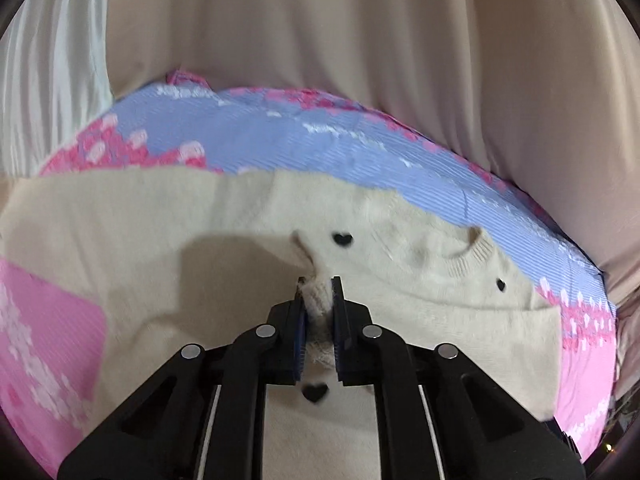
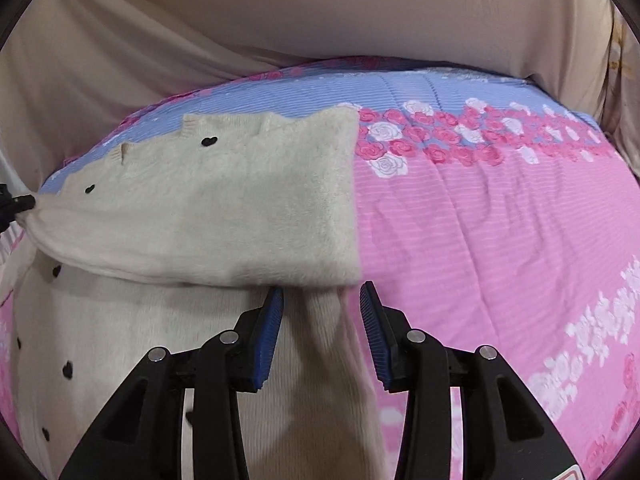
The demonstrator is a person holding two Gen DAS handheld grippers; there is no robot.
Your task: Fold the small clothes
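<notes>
Sweater partly folded, first fold in hand

My left gripper [image 1: 318, 312] is pinched tight on a bunched edge of the cream sweater [image 2: 208, 216], which lies on the pink-and-blue quilt [image 2: 500, 220] just ahead of both tools. My right gripper [image 2: 321, 324] stands part open, pads astride a sleeve without pressing it. One flap lies folded over; I judge the remaining folds undone.

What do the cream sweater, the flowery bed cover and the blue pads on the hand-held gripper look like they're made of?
Cream sweater: soft knit, probably wool or acrylic; ribbed collar, fuzzy nap on the folded-over part.
Flowery bed cover: printed woven cloth, likely cotton or polyester; matte, fine stripes, stitched quilting lines.
Blue pads on the right hand-held gripper: ridged rubber or soft plastic, by their grooves; the black fingers look like moulded plastic.
</notes>
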